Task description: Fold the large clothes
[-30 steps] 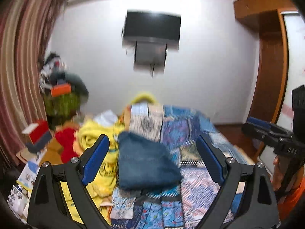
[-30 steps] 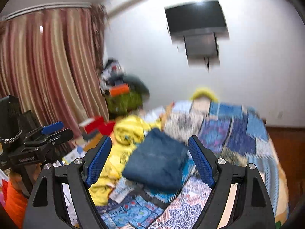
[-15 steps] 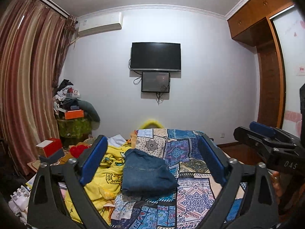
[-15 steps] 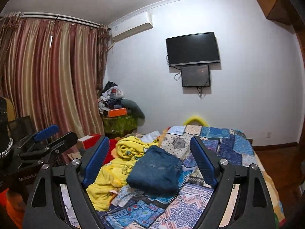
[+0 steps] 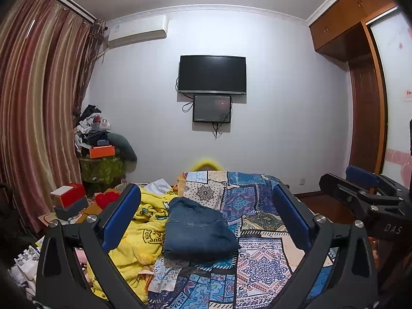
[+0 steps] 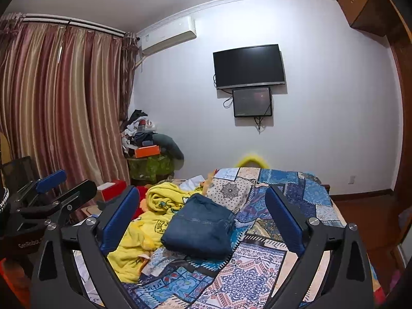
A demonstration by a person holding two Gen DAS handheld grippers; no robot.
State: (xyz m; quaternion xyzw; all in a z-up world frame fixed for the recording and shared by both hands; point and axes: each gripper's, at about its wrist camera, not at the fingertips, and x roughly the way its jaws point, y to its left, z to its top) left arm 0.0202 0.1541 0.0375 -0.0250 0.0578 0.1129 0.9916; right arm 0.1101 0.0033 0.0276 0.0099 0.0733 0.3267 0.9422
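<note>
A folded pair of dark blue jeans [image 5: 198, 229] lies on the patchwork bedspread [image 5: 260, 257] in the middle of the bed; it also shows in the right wrist view [image 6: 200, 228]. My left gripper [image 5: 206, 216] is open and empty, held back from the bed and above the jeans. My right gripper [image 6: 203, 216] is open and empty too, also well back from the jeans. Each gripper shows at the edge of the other's view: the right one [image 5: 365, 198] and the left one [image 6: 51, 193].
A crumpled yellow blanket [image 5: 144, 229] lies left of the jeans. A red box [image 5: 68, 197] and clutter stand at the bed's left side, by striped curtains [image 5: 38, 118]. A cluttered stand [image 5: 103, 159] fills the corner. A TV [image 5: 212, 74] hangs on the far wall; a wardrobe [image 5: 365, 103] stands right.
Both grippers have tilted up and steadied, so the views show more wall and ceiling and less bed. The jeans have not moved. Both grippers stay open.
</note>
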